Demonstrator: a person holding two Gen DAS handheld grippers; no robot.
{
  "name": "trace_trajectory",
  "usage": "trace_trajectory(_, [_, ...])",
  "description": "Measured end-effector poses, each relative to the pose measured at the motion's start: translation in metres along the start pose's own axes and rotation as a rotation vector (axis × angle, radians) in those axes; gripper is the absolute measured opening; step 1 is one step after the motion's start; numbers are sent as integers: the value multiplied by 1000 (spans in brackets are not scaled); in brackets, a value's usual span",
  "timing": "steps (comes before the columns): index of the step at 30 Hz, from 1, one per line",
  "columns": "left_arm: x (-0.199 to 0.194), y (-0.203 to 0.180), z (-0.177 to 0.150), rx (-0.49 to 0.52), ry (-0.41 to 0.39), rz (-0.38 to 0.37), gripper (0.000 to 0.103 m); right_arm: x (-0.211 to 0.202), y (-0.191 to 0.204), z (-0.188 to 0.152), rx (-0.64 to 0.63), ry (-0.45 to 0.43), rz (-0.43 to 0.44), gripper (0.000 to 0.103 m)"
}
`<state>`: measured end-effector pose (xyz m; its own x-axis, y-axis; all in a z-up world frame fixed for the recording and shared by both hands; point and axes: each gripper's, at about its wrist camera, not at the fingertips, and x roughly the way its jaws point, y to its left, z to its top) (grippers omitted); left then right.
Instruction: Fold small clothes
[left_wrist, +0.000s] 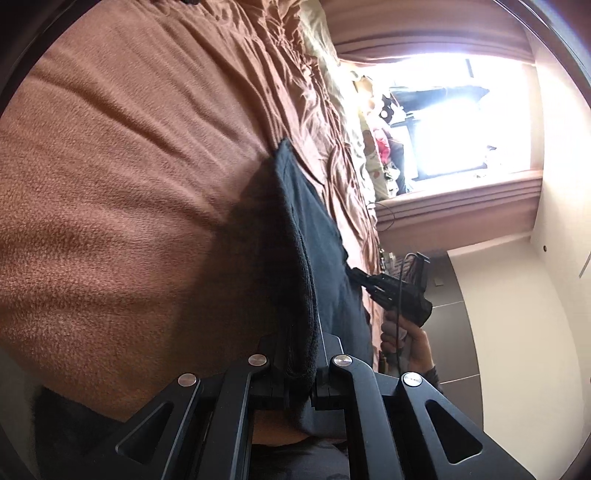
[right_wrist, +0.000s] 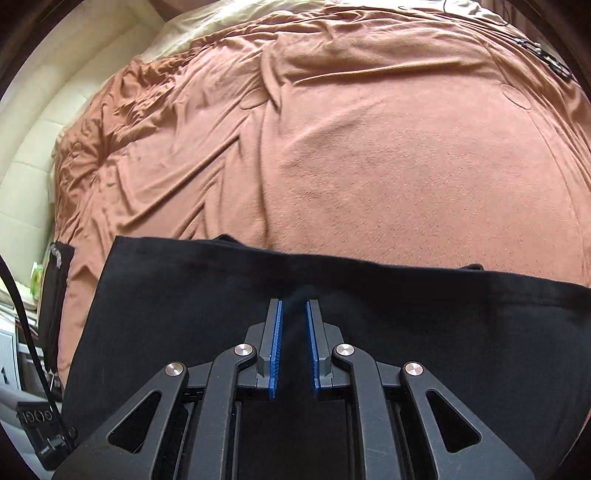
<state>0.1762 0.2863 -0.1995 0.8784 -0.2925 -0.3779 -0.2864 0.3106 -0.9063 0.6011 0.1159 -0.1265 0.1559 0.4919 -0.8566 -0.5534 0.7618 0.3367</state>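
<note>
So the big thing here is the bed, covered in a rust-brown fleecy blanket (right_wrist: 369, 155), soft and rumpled with long creases, spreading out ahead of both tongs. On it lies the black garment (right_wrist: 177, 295), matte cotton by the look, flat with a straight far edge. The left gripper (left_wrist: 295, 354) is clamped on a doubled edge of it, cloth bunched between the jaws. The right gripper (right_wrist: 294, 332) hovers over the fabric, blue ribbed pads (right_wrist: 276, 347) a narrow gap apart, nothing clearly pinched. I'd say to fold it well, keep the held edge taut, carry it straight across, and line corners up before letting go.
</note>
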Motion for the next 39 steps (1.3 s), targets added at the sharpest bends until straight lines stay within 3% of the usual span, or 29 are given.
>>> trace_trajectory(5, [1,-19,3,7,-2,-77,6,-1,11,-28,-72,77,22,10])
trace_trajectory(11, [5,-43,9,29,3,-102,6,0,13,-62,-95,137,0,10])
trace_trajectory(28, [21,-96,22,100,5,-124,6,-24,18,-133,-86,233,103,10])
trace_trajectory(32, [26,-108,22,119,11,-132,6,-23,22,-140,-93,251,127,0])
trace_trajectory(39, [37,-135,22,163,29,-130,6,-19,16,-147,-63,294,201,0])
